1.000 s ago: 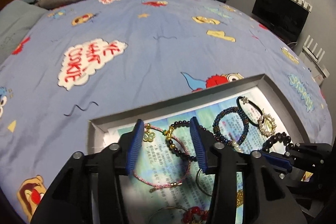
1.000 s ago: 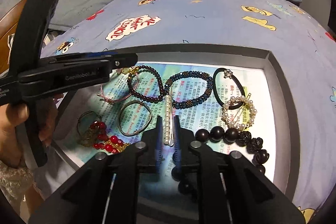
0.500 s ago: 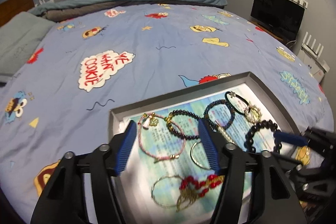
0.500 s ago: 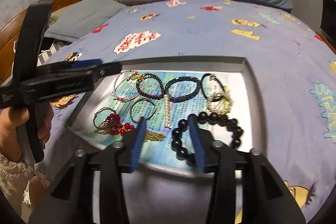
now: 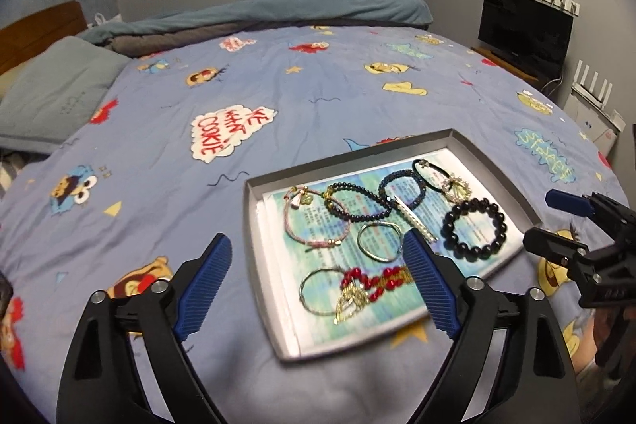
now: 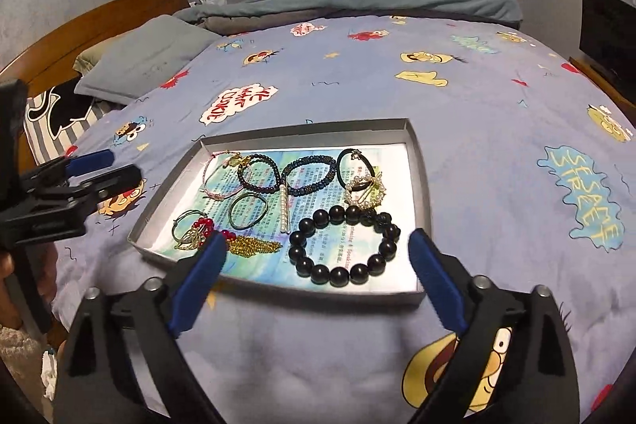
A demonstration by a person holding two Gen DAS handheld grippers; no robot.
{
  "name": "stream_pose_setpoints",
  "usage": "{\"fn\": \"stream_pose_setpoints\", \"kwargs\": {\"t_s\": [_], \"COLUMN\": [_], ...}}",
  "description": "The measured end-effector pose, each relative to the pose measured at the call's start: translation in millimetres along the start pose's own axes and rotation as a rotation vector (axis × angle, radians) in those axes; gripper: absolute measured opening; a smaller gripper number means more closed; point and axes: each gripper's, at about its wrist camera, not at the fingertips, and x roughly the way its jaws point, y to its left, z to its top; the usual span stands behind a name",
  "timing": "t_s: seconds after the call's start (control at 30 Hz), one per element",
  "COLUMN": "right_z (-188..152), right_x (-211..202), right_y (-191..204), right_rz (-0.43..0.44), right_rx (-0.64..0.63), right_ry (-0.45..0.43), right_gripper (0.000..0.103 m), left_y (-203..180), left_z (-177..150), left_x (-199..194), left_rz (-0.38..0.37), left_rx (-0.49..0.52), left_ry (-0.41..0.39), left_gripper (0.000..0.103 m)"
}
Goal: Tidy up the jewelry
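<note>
The jewelry, with a big black bead bracelet at the near edge, lies inside a grey tray on the bedspread. On the tray's near side, the left gripper and right gripper are opening wide, holding nothing.

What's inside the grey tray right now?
Inside the grey tray: a printed paper liner, a black bead bracelet, a pearl clip and more bracelets. The tray floor under the liner is hidden.

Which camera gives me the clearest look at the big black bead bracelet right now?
The right wrist view: the black bead bracelet lies centred and near, its whole ring sharp on the tray. The left wrist view shows it whole too, but smaller and off to the right.
</note>
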Motion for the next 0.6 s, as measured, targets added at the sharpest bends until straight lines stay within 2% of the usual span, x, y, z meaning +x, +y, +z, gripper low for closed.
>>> {"fn": "stream_pose_setpoints", "kwargs": {"t_s": [0.1, 0.4, 0.6], "right_z": [-4.4, -24.9, -34.5], "right_x": [-5.2, -6.4, -12.7], "right_y": [-0.7, 1.3, 1.8], "right_rz": [-0.005, -0.049, -0.078], "right_rx": [-0.007, -0.026, -0.042], "right_ry": [-0.008, 0.028, 0.007], "right_gripper": [0.098, 0.098, 0.098], "left_y": [0.0, -7.2, -10.1], "left_z": [-9.5, -51.1, -70.0], "left_x": [-12.7, -18.0, -14.0], "left_rz": [0.005, 0.054, 0.096], "left_rx": [-0.015, -0.068, -0.099], "left_ry": [-0.009, 0.042, 0.024], "left_gripper": [0.094, 0.095, 0.096]}}
